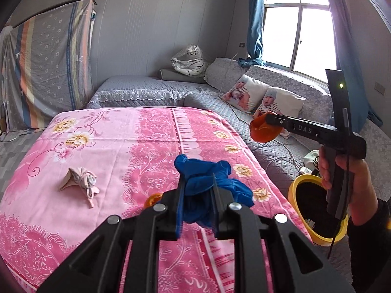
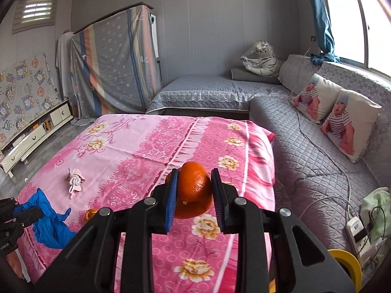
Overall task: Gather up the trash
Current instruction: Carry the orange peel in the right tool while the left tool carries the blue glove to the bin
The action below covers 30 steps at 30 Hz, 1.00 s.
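Observation:
My left gripper (image 1: 198,183) is shut on a crumpled blue glove (image 1: 210,183) and holds it above the pink floral table cover (image 1: 110,141). My right gripper (image 2: 194,190) is shut on a piece of orange peel (image 2: 193,193); in the left wrist view it (image 1: 265,128) is held up over the right table edge. A crumpled pale tissue wad (image 1: 80,182) lies on the cover at the left, also in the right wrist view (image 2: 74,182). A small orange scrap (image 1: 152,199) lies on the cover by the left gripper. A yellow-rimmed bin (image 1: 315,210) stands right of the table.
A grey quilted sofa (image 2: 305,151) with two baby-print cushions (image 2: 342,124) runs along the right. A power strip and cables (image 2: 359,232) lie on it near the bin. A covered cabinet (image 1: 48,63) stands at the back left.

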{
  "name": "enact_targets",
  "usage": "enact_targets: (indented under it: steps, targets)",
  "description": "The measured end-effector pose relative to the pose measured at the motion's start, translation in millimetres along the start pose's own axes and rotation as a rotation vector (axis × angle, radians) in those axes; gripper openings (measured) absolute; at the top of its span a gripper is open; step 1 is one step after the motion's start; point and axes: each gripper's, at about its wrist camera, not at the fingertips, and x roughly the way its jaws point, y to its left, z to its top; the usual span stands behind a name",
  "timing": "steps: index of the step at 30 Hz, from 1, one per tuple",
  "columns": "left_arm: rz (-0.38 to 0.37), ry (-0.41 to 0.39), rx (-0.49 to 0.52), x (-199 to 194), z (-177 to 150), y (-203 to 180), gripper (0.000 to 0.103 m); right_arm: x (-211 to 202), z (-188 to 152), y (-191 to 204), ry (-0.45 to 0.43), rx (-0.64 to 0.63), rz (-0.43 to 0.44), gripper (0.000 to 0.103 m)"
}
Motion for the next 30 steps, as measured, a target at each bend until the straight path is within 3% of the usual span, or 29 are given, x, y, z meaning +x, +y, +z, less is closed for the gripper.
enact_targets:
  steps: [15,30]
  targets:
    - [-0.188,0.037,0.154,42.1,15.3,-119.0,0.016,-75.2,-47.6,-120.3,-0.043,0.143,-0.212,0.025]
    - [-0.357,0.093,0.283,68.8,0.8,-222.1,0.016,-115.8,-117.9,-190.4,-0.004,0.268,-0.39,0.025]
